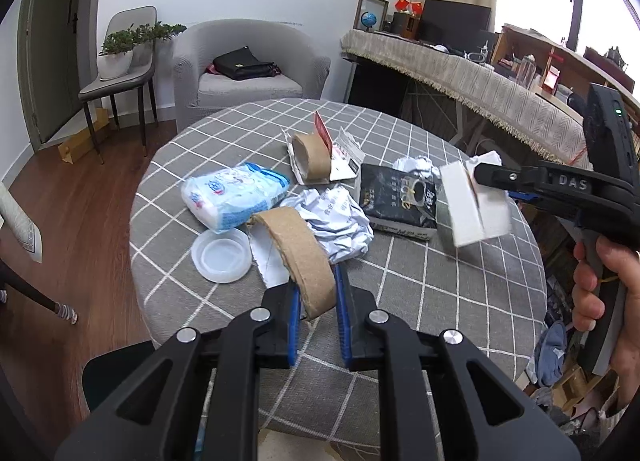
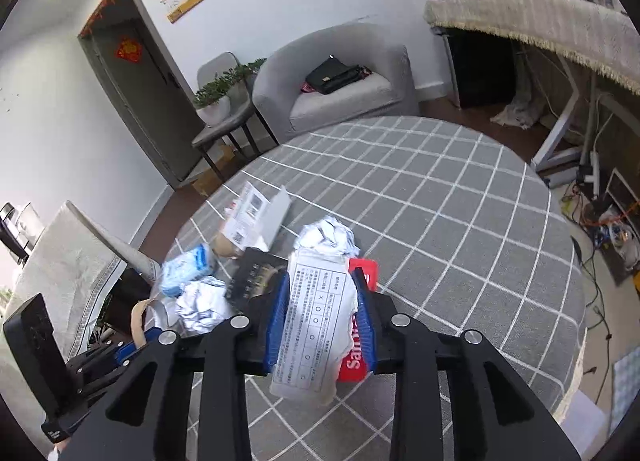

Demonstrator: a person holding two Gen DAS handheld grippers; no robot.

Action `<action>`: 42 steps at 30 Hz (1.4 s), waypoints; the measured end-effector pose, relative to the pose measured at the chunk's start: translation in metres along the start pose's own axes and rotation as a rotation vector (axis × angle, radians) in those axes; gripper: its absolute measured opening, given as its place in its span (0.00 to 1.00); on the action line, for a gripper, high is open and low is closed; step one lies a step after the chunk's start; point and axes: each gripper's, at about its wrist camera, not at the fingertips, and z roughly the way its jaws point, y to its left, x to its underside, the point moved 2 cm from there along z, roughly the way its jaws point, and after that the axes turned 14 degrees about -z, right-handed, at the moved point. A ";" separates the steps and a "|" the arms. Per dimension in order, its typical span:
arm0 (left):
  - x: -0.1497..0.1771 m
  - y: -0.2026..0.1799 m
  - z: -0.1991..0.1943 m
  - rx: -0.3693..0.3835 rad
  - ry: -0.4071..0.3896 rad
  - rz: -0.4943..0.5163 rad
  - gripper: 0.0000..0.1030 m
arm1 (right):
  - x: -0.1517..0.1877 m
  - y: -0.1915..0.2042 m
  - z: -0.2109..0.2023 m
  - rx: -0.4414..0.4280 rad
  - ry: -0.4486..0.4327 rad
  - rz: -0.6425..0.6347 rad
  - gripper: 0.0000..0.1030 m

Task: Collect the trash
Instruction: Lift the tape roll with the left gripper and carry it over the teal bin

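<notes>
While both grippers grip trash, far table [image 2: 460, 201] half bare.

right gripper [image 2: 324, 313]: clamped on flattened white-and-red printed carton [image 2: 316, 325] | raised over grey checked tablecloth [image 2: 440, 229] | crumpled white paper ball [image 2: 328, 237] beyond

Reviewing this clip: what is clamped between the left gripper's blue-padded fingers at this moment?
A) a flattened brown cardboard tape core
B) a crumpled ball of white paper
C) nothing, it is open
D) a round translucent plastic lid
A: the left gripper is shut on the flattened brown cardboard tape core, while the round translucent plastic lid lies on the table.
</notes>
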 end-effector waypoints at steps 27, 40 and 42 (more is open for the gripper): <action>-0.013 0.092 -0.047 -0.107 -0.049 -0.094 0.17 | -0.040 0.116 0.016 -0.124 -0.079 -0.214 0.29; 0.033 0.186 -0.040 -0.187 0.122 -0.219 0.17 | -0.037 0.226 0.062 -0.291 -0.020 -0.319 0.29; 0.044 0.199 -0.037 -0.199 0.157 -0.232 0.17 | -0.035 0.238 0.069 -0.303 -0.005 -0.332 0.28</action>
